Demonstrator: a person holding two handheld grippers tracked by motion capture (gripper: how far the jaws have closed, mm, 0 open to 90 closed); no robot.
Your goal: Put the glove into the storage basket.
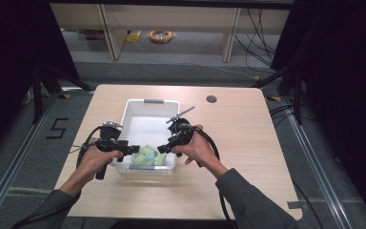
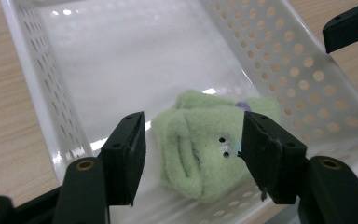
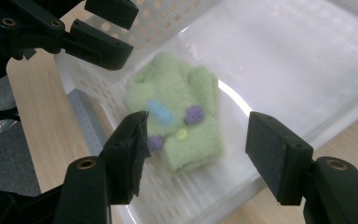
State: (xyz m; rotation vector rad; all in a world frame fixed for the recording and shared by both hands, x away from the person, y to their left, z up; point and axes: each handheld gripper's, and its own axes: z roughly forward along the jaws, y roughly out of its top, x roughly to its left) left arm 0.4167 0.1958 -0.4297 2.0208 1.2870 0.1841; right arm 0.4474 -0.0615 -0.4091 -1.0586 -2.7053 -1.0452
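A folded, fuzzy light-green cloth (image 1: 148, 155) (image 2: 205, 149) (image 3: 177, 102) with small blue, purple and yellow patches lies at the near end of a white perforated basket (image 1: 128, 112) (image 2: 279, 46) (image 3: 284, 56). My left gripper (image 1: 134, 150) (image 2: 193, 126) hovers over the basket's near left corner, its jaws open on either side of the cloth without pressing on it. My right gripper (image 1: 164, 148) (image 3: 198, 123) hangs open just above the cloth from the right. In the right gripper view, the left gripper (image 3: 107, 32) reaches in at the top left.
The basket sits in the middle of a light wooden table (image 1: 248, 133), with bare tabletop to its right and left. A round cable hole (image 1: 211, 99) is near the far edge. Cables trail from both grippers. Shelving legs and a yellow coil (image 1: 161, 36) stand on the floor beyond.
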